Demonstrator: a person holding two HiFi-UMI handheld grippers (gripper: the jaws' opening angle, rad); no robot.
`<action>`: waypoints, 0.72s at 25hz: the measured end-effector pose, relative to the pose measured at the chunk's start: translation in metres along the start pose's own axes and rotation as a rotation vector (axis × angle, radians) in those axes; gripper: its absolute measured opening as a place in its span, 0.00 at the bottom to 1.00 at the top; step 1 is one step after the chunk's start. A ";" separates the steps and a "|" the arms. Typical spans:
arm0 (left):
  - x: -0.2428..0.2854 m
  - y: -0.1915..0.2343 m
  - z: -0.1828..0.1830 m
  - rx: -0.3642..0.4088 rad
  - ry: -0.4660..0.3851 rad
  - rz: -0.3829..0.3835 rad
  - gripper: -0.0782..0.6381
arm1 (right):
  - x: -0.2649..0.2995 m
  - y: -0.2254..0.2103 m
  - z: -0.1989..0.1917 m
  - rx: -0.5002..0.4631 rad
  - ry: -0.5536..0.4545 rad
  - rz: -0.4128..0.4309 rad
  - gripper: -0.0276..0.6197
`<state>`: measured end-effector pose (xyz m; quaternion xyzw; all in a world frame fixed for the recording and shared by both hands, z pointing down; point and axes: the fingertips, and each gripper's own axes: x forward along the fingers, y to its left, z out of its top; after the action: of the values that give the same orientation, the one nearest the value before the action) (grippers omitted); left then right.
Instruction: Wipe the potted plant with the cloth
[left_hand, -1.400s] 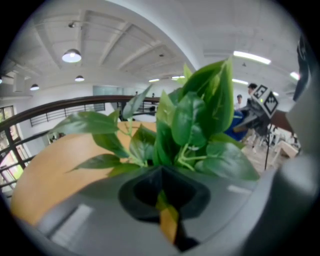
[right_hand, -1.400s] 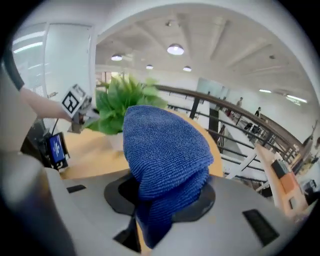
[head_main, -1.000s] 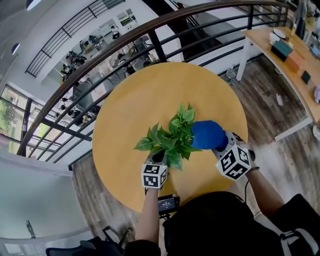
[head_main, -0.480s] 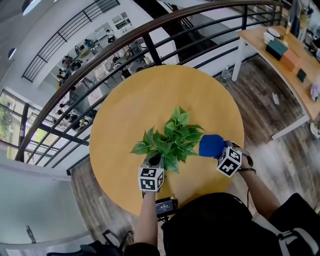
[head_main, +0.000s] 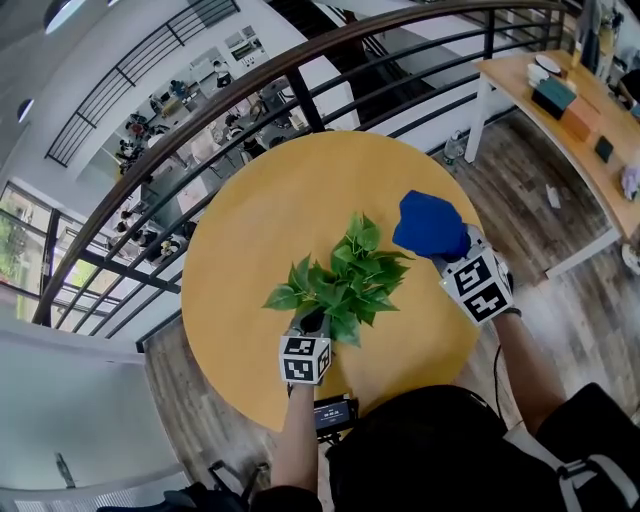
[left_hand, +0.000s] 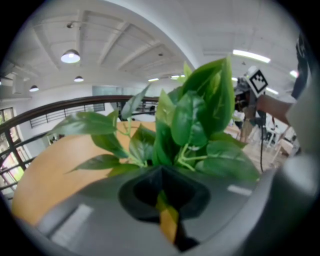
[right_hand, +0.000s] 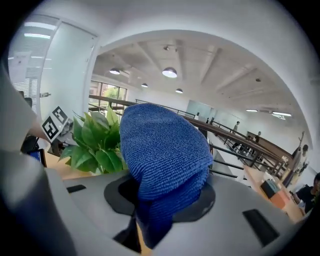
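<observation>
Round wooden table (head_main: 290, 190): carries the potted plant (head_main: 345, 275) near its middle, slightly toward the near edge; the leaves spread left, right and far from the stem cluster; the pot itself is covered by foliage in the head view.

Left gripper (head_main: 314, 320): positioned at the near side of the plant, at the base of the leaves, pointing away from the person and downward; in the left gripper view its jaws are clenched together with the leaves directly beyond them; whether anything thin is pinched between them cannot be told.

Right gripper (head_main: 450, 252): positioned to the right of the plant, raised above the table top; its jaws are clamped on the blue cloth (head_main: 428, 224); in the right gripper view the cloth bulges upward out of the jaws as a rounded wad and a fold hangs down between them.

Cloth location: right of the plant and a little farther away, just beside the outermost right-hand leaves; contact with those leaves cannot be confirmed.

Surroundings: a dark curved railing (head_main: 250, 90) runs behind the far edge of the table; a long desk (head_main: 590, 140) with small items stands at the far right, well apart from the table.
</observation>
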<state>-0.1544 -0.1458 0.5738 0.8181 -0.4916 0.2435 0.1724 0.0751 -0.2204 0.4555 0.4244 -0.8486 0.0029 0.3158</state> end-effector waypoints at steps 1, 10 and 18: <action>0.000 0.000 0.000 0.000 0.000 0.001 0.11 | 0.005 0.006 0.002 -0.016 0.010 0.016 0.25; 0.001 0.001 0.001 0.003 0.000 -0.001 0.11 | 0.048 0.067 -0.107 -0.215 0.373 0.164 0.25; 0.002 0.000 0.000 0.007 -0.003 -0.006 0.11 | 0.032 0.047 -0.167 -0.203 0.510 0.116 0.25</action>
<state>-0.1540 -0.1473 0.5745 0.8206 -0.4885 0.2433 0.1696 0.1161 -0.1676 0.6191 0.3270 -0.7606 0.0426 0.5593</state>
